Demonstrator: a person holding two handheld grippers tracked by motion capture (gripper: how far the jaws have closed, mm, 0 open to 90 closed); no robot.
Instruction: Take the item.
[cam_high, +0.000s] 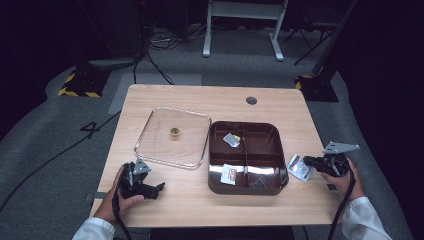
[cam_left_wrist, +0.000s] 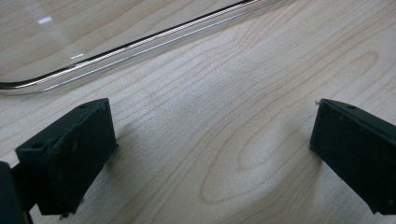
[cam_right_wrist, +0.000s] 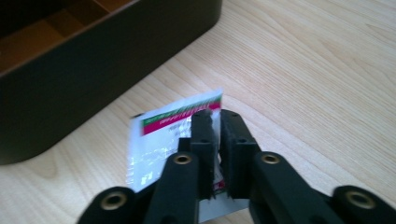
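Floor left of the table: a dark "4" mark. Sachet has print on its red band, too blurred to read.

Table: pale wood with a darker flowing grain. Compartment tray: glossy dark brown outside, warmer brown on its floor. Lid: clear, colourless, with a small gold-toned knob at its centre. Sachet: white and translucent, crossed near its top edge by a green stripe above a red band bearing white print. Left hand-held gripper and right hand-held gripper: matt black, the right with brass-coloured rivets. Sleeves: white. Floor: grey, with black-and-yellow hazard stripes.
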